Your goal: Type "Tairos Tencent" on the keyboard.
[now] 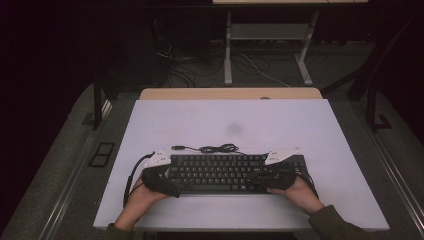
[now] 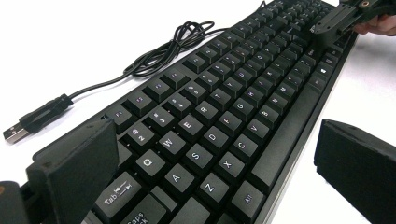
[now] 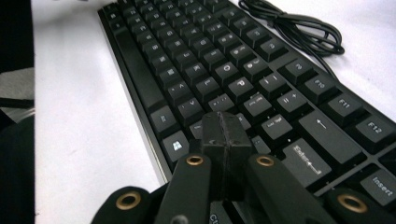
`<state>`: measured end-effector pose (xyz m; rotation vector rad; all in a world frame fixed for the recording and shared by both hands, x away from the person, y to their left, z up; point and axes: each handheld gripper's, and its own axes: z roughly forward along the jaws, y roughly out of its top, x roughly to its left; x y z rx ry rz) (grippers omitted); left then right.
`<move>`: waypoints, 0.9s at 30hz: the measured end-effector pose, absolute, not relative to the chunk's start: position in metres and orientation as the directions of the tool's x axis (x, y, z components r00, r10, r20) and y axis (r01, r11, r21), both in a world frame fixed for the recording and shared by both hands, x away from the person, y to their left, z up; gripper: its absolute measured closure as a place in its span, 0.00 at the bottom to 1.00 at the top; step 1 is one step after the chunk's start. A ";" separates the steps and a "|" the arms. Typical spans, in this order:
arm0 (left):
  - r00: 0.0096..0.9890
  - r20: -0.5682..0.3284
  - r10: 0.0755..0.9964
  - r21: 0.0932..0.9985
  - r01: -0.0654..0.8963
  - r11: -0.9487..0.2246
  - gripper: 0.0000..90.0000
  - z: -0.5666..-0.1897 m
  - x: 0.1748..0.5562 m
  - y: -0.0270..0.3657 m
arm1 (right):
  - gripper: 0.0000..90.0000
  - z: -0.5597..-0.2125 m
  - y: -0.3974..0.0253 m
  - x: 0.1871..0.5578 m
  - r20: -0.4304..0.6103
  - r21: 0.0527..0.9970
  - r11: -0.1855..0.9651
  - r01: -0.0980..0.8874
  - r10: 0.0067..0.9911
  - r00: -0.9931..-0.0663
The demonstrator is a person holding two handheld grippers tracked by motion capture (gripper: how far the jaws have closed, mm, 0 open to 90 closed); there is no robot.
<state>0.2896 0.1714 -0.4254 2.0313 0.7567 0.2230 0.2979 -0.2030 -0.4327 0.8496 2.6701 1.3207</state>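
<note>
Keyboard (image 1: pixel 227 172) sat near front edge of table (image 1: pixel 300 125), centred btwn both hands. Body: black plastic, matte, long flat rectangle w/ rows of squarish keycaps, white legends; glossy thin strip along its near edge in right gripper view. Long axis ran left–right across table, parallel to front edge; space-bar side faced the person, function row faced away.

Cable (image 1: pixel 212 148): thin black rubbery cord, loosely bunched in loops just behind keyboard on bare tabletop, ending in a USB plug (image 2: pixel 16 133) w/ metal tip, lying flat, pointing left. Table surface smooth, pale, w/ a faint dark smudge (image 1: pixel 234 129) mid-table.

Left gripper (image 2: pixel 215 158): jaws wide apart, straddling keyboard's left end — one blocky black pad by the Tab/Esc corner, other off the front edge over table; not clamped on anything I could see. Pads look foamy, squared.

Right gripper (image 3: pixel 223 135): jaws pressed together, tip over keys near the right Shift/Enter area; contact w/ keycaps can't be told. Brass-coloured rivets on its black linkage.
</note>
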 end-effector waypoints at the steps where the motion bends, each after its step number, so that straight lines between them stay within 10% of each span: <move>1: 0.795 -0.135 0.591 0.820 0.425 -0.384 0.00 -0.426 0.290 0.171 | 0.99 -0.434 -0.203 0.298 0.185 0.742 0.498 0.450 0.492 -0.850; 27: 0.800 -0.138 0.584 0.821 0.422 -0.384 0.00 -0.425 0.293 0.162 | 0.99 -0.438 -0.201 0.297 0.151 0.718 0.539 0.440 0.497 -0.855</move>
